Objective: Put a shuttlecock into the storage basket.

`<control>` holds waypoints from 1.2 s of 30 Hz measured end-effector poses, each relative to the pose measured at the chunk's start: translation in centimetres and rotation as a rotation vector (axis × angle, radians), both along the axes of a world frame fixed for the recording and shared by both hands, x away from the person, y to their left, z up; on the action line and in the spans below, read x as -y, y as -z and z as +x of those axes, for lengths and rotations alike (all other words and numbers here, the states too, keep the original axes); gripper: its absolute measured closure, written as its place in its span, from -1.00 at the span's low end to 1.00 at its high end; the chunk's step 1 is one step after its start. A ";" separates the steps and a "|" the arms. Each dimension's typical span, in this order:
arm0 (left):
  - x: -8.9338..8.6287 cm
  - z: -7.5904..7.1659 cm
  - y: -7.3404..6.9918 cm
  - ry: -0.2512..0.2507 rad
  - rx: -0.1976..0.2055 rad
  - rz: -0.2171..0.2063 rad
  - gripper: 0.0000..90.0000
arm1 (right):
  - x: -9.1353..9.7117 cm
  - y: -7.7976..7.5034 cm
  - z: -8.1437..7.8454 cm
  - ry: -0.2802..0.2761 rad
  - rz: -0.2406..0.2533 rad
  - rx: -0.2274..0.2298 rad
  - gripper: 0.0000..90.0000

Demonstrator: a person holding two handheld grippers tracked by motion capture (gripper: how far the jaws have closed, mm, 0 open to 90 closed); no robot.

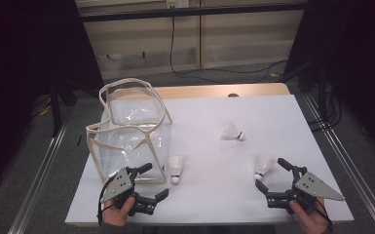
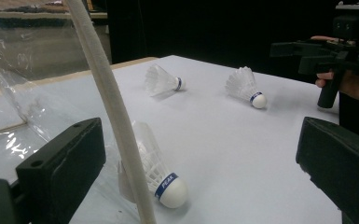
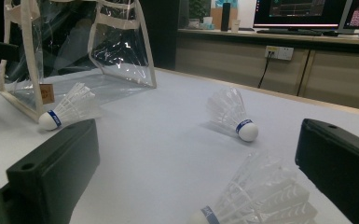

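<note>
- clear plastic bag (image 1: 131,134) at the desk's (image 1: 272,112) left looks empty, so nothing's packed yet imo
- three shuttlecocks lie loose: near bag (image 1: 175,169), far middle (image 1: 232,131), near right (image 1: 263,166)
- left claw (image 1: 151,183) and right claw (image 1: 269,176) both wide open, holding nothing

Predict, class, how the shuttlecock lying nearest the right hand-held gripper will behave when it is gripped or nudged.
The shuttlecock looks very light: thin white feathers on a small cork, so a nudge would probably send it skidding. Lying on its side, it would likely roll in a curve around its cork. The feather skirt looks fragile; the open right hand-held gripper should probably close gently or take the cork.
</note>
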State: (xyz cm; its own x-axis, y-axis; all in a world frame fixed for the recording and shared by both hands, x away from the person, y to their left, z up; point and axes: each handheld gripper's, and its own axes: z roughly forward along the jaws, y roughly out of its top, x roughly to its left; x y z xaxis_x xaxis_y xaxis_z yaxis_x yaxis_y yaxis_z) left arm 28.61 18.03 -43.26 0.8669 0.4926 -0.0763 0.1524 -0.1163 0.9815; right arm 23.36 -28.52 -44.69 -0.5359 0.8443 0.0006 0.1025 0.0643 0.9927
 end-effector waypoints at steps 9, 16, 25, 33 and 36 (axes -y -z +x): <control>0.3 -0.1 -0.1 0.012 0.006 0.000 -0.96 | 0.0 0.0 0.0 0.001 0.004 0.001 -1.00; 1.0 -0.2 -0.1 0.030 0.000 0.001 -0.96 | 0.1 0.0 -0.1 0.003 -0.001 0.002 -1.00; 2.1 0.0 0.0 0.061 -0.012 -0.004 -0.96 | 0.6 0.0 -0.4 0.021 -0.002 0.001 -1.00; 2.4 -0.1 0.1 0.054 -0.019 0.021 -0.96 | 0.3 0.0 -0.3 0.014 0.000 0.000 -1.00; 2.5 -0.2 0.1 0.054 -0.020 0.029 -0.96 | 0.3 0.0 -0.3 0.009 -0.001 -0.001 -1.00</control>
